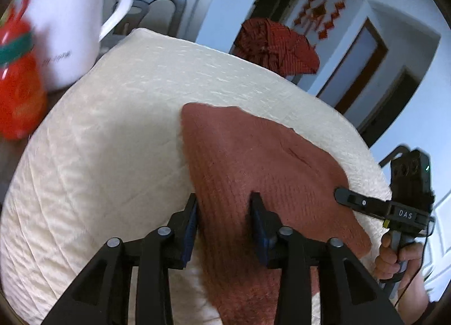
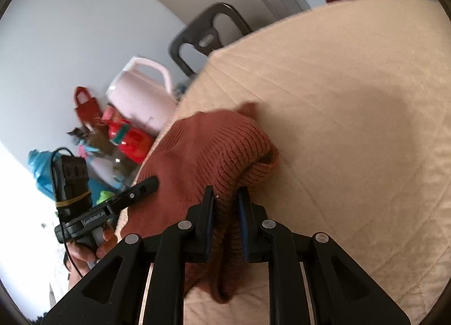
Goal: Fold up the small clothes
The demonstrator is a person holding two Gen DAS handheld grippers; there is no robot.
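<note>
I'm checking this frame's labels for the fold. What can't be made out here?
- Left wrist view: rust knit garment near hem cut off behind the left gripper.
- Right wrist view: fabric pinched in the right gripper hides its layers.
- White jug: lettering blurred.

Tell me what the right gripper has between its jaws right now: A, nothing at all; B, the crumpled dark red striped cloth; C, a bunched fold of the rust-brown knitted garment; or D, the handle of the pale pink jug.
C: in the right wrist view the right gripper has its jaws closed on a bunched fold of the rust-brown knitted garment lying on the cream quilted cover.
</note>
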